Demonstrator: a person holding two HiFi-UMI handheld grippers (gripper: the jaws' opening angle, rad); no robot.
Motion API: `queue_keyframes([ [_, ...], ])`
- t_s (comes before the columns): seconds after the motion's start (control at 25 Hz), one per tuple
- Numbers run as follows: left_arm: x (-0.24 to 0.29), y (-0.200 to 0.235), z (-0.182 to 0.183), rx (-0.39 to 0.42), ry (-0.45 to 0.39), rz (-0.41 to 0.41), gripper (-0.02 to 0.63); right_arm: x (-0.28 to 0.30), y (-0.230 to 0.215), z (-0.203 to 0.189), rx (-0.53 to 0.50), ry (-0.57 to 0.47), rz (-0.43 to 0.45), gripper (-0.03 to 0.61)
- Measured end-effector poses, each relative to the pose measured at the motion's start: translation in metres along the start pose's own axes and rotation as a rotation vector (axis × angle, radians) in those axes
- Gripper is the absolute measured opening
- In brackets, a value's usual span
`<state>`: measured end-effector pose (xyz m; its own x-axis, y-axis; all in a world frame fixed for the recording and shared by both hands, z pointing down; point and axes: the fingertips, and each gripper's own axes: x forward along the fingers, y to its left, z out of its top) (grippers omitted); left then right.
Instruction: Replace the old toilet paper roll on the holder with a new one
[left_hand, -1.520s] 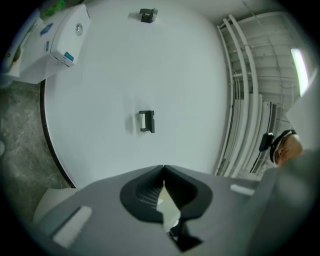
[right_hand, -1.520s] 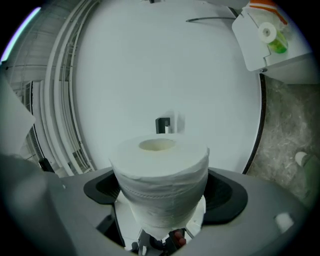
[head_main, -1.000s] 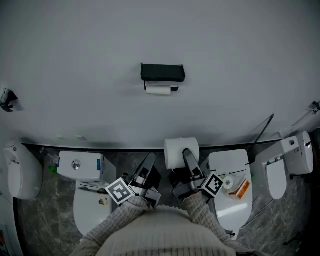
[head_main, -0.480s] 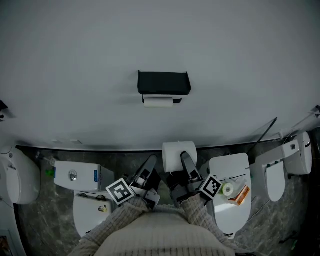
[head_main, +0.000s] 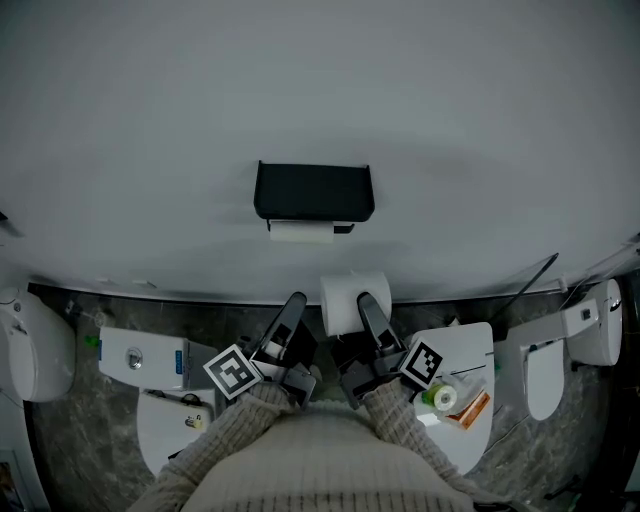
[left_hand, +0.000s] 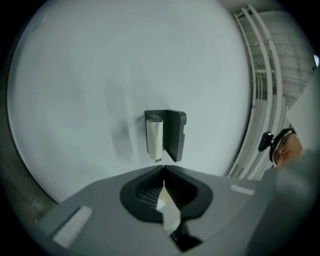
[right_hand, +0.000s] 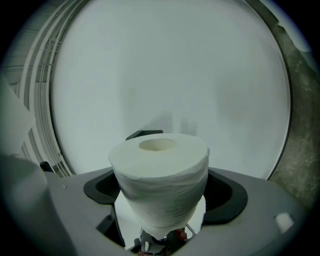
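A black wall holder (head_main: 314, 191) carries a nearly spent old roll (head_main: 300, 231) under its shelf. In the left gripper view the holder (left_hand: 175, 134) and the thin old roll (left_hand: 154, 139) hang straight ahead on the pale wall, still some way off. My right gripper (head_main: 366, 303) is shut on a full white new roll (head_main: 350, 297); that roll (right_hand: 159, 180) fills the right gripper view between the jaws of my right gripper (right_hand: 160, 200). My left gripper (head_main: 293, 304) is shut, and at its tips (left_hand: 163, 168) a small strip of white paper (left_hand: 169, 212) is pinched.
Below me stand a toilet tank (head_main: 150, 358) at left and a closed toilet lid (head_main: 462, 352) at right with a small tape roll (head_main: 440, 397) and an orange packet (head_main: 470, 408) on it. White fixtures (head_main: 40, 345) (head_main: 590, 325) flank both sides. A white rail (left_hand: 262, 90) runs along the wall.
The holder has grown larger and slid lower in the head view as both grippers moved toward the wall. The new roll stays gripped in the right gripper.
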<state>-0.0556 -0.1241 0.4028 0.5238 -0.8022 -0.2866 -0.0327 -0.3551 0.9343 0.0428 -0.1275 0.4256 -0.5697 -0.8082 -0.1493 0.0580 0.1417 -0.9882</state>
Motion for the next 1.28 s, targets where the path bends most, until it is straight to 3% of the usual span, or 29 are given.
queue_keyframes([
  [0.4, 0.019, 0.005, 0.006, -0.001, -0.091, -0.003, 0.009, 0.01, -0.009, 0.013, 0.012, 0.071, -0.007, 0.492],
  [0.8, 0.015, 0.004, 0.013, -0.024, -0.078, 0.018, 0.009, 0.012, -0.012, 0.007, 0.041, 0.05, -0.011, 0.492],
  [1.28, 0.027, 0.003, 0.022, -0.028, -0.044, -0.023, 0.011, 0.018, -0.012, 0.012, 0.036, 0.001, -0.006, 0.492],
])
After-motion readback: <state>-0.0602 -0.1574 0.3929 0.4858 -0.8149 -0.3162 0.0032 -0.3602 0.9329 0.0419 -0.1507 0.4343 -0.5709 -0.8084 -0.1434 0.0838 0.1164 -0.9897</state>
